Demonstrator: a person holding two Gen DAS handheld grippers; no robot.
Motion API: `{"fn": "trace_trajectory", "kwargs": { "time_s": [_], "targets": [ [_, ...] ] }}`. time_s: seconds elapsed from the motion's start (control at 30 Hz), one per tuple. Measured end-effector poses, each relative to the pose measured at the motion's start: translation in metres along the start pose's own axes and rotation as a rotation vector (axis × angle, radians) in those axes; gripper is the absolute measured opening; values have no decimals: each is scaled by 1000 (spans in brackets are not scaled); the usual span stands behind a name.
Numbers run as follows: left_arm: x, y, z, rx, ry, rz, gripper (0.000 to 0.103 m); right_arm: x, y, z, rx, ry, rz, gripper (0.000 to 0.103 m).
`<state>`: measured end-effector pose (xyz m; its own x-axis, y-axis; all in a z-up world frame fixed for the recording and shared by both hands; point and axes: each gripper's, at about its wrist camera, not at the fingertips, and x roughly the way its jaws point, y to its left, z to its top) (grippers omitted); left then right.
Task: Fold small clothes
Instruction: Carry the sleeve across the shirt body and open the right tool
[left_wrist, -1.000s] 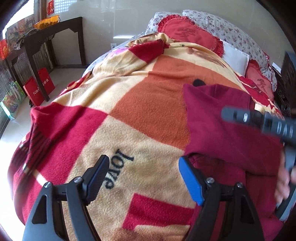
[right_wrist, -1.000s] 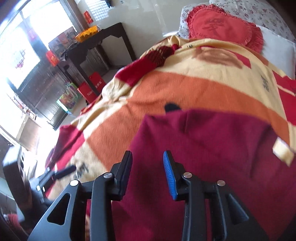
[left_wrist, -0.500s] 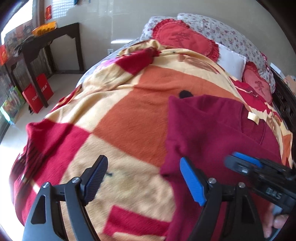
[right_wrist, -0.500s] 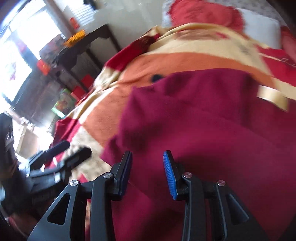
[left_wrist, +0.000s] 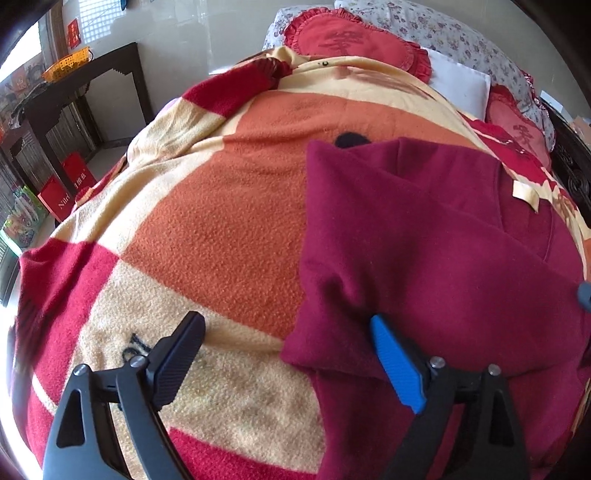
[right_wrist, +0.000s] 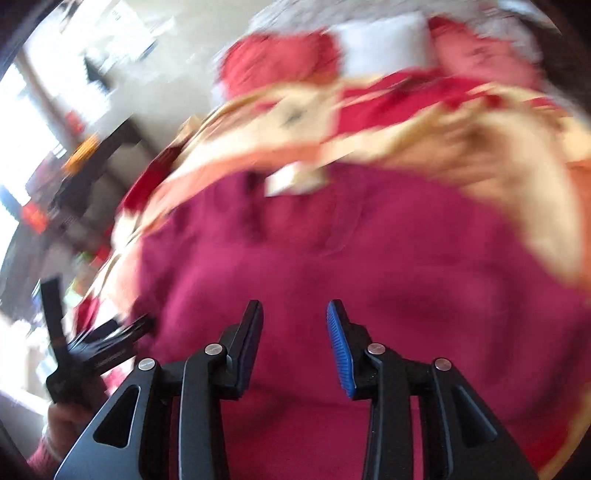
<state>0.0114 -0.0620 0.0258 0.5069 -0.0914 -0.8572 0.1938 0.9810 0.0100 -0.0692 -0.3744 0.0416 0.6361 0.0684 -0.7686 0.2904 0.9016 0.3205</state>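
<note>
A dark red garment (left_wrist: 424, 251) lies on the right part of the bed, its left side folded over onto the body, a pale label (left_wrist: 524, 192) near the collar. My left gripper (left_wrist: 288, 354) is open and empty, hovering over the garment's lower left edge. My right gripper (right_wrist: 295, 332) is open and empty above the garment (right_wrist: 351, 266); that view is blurred by motion. The left gripper also shows at the lower left of the right wrist view (right_wrist: 92, 343).
The bed is covered by a checked orange, cream and red blanket (left_wrist: 207, 229). Red heart cushions (left_wrist: 351, 40) and a white pillow (left_wrist: 458, 85) lie at the head. A dark side table (left_wrist: 74, 96) and red bags (left_wrist: 62, 188) stand at the left.
The right gripper has left the left wrist view and swung right, blurring its view. The left gripper has moved slightly; the folded garment side lies flat.
</note>
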Motion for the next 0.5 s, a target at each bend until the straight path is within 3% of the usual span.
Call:
{"fn": "trace_trajectory", "kwargs": {
  "time_s": [0.07, 0.13, 0.17, 0.23, 0.27, 0.4, 0.5],
  "targets": [
    [-7, -2, -1, 5, -13, 6, 93, -12, -25, 5, 35, -49, -137, 23],
    [-14, -5, -2, 8, -22, 0, 93, -11, -47, 8, 70, -37, -211, 23],
    [-19, -8, -2, 12, -26, -6, 93, -5, -62, 10, 77, -13, -199, 22],
    [-28, -14, -3, 27, -34, -16, 93, 7, -66, 10, 59, 40, -144, 10],
    [-33, -19, -4, 46, -43, -17, 93, 6, -64, 10, 37, 34, -171, 0],
    [-39, -36, -7, 90, -59, -9, 93, -10, -67, 11, 41, -53, -170, 0],
    [-33, -50, -11, 116, -25, -19, 93, 3, -76, 4, 61, -21, -208, 0]
  ]
}}
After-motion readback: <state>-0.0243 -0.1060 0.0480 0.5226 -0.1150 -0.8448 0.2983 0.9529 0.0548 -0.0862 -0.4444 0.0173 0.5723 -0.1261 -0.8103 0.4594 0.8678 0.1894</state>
